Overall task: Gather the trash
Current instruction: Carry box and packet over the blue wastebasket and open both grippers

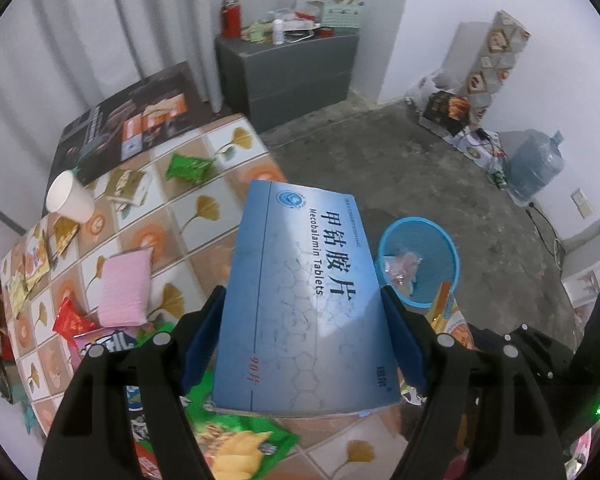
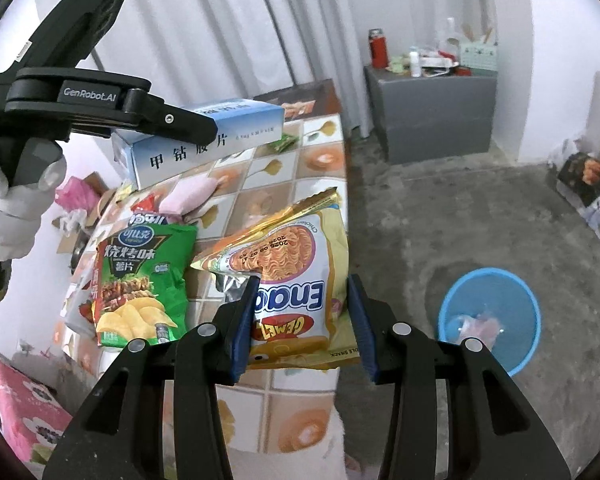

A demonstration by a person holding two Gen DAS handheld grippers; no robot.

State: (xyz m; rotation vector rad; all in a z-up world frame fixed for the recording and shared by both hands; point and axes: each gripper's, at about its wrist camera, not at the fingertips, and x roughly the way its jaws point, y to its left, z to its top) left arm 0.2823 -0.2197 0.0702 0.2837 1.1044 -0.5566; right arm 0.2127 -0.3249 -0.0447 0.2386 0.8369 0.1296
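Note:
My left gripper (image 1: 300, 296) is shut on a blue medicine box (image 1: 304, 264), with a pad against each long side, held up above the table. In the right wrist view the same box (image 2: 220, 136) hangs at the upper left, and a white-gloved hand (image 2: 16, 200) holds that gripper. My right gripper (image 2: 305, 284) is shut on a yellow noodle snack packet (image 2: 296, 248), lifted over the table's edge. A blue bin (image 2: 490, 316) stands on the floor to the right with some wrappers inside; it also shows as the blue bin (image 1: 418, 256) just past the box.
The tile-patterned table (image 1: 204, 216) carries a paper cup (image 1: 70, 200), a pink pad (image 1: 124, 288), a small green packet (image 1: 188, 168) and a green chip bag (image 2: 140, 280). A grey cabinet (image 1: 288, 68) stands by the curtain and a water jug (image 1: 534, 168) by the far wall.

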